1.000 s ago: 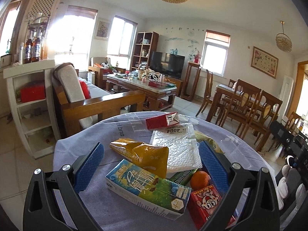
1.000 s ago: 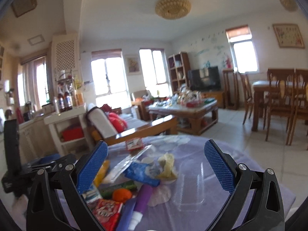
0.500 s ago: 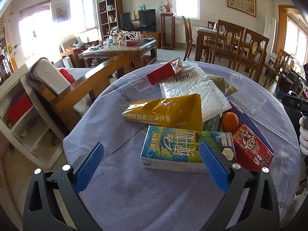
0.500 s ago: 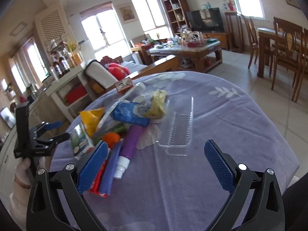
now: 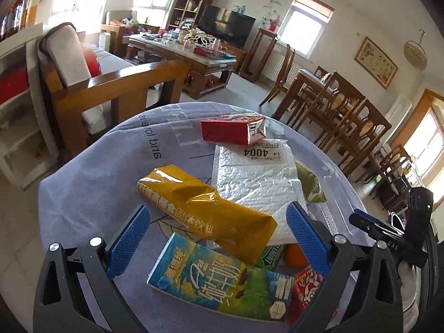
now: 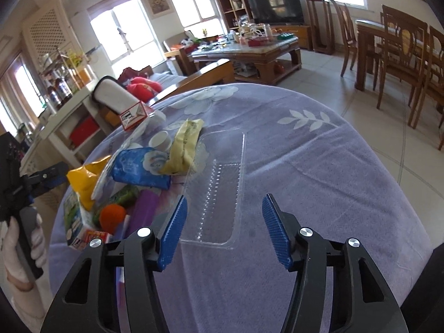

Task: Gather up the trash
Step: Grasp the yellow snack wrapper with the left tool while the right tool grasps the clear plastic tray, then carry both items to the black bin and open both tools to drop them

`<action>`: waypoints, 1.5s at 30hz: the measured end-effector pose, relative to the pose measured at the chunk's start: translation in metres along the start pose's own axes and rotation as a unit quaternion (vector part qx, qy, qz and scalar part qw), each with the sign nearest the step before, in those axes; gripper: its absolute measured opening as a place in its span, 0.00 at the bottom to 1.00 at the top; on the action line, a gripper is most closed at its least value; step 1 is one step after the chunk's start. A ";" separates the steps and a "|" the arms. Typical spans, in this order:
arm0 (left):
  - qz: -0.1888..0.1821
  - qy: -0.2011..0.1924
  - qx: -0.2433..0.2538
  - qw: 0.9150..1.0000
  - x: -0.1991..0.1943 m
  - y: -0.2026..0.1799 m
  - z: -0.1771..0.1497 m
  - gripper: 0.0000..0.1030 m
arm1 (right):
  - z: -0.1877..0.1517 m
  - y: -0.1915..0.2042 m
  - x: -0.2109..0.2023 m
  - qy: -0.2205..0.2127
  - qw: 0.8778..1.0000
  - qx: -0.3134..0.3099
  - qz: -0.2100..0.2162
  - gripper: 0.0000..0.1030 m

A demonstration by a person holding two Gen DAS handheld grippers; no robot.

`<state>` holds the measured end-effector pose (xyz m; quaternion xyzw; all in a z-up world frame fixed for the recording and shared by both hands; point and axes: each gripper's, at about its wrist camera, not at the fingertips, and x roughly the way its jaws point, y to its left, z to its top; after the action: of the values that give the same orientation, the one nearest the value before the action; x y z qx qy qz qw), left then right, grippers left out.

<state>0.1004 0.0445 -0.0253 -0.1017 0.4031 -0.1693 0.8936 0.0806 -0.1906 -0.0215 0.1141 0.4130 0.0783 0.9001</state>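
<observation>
A heap of trash lies on a round table with a purple cloth [image 5: 91, 166]. In the left wrist view my left gripper [image 5: 219, 230] is open over a yellow pouch [image 5: 205, 211] and a blue-green carton [image 5: 222, 280]. Behind them lie a white bubble mailer [image 5: 255, 172] and a red box [image 5: 230, 131]. In the right wrist view my right gripper [image 6: 222, 227] is open, partly narrowed, above the near end of a clear plastic tray [image 6: 219, 186]. To its left are a blue packet [image 6: 141, 168], a yellow wrapper [image 6: 184, 145], a purple tube [image 6: 143, 212] and an orange [image 6: 112, 216].
A red snack box [image 5: 305, 285] and an orange [image 5: 295, 255] lie at the right of the carton. A wooden sofa [image 5: 116, 88] stands behind the table, dining chairs [image 5: 341, 113] to the right, a white shelf [image 6: 69, 127] to the left.
Both grippers dipped from looking across the room toward the table. The left one now hovers over the yellow pouch. The right jaws narrowed around the clear tray's near end.
</observation>
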 end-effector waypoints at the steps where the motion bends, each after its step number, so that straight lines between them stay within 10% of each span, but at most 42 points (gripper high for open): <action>1: 0.004 0.002 -0.005 1.000 0.002 0.000 0.002 0.94 | 0.002 -0.002 0.004 0.004 1.000 0.002 -0.001 0.51; 12: 0.025 0.040 -0.009 0.999 0.032 -0.006 0.005 0.56 | 0.008 -0.009 0.026 0.030 0.999 0.014 0.006 0.21; 15: 0.049 0.039 -0.006 0.998 0.034 -0.006 0.004 0.25 | 0.009 -0.008 0.028 0.031 0.999 0.007 0.004 0.16; 25: 0.057 0.015 0.026 0.998 0.024 0.004 0.002 0.13 | 0.006 -0.005 0.029 0.030 1.000 0.002 0.005 0.16; 45: -0.104 -0.083 0.022 0.991 -0.045 -0.034 0.002 0.11 | 0.003 -0.014 -0.036 -0.042 0.998 0.014 0.044 0.04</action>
<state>0.0664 0.0308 0.0175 -0.1368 0.3109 -0.2609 0.9036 0.0601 -0.2128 0.0033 0.1480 0.3709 0.1069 0.9106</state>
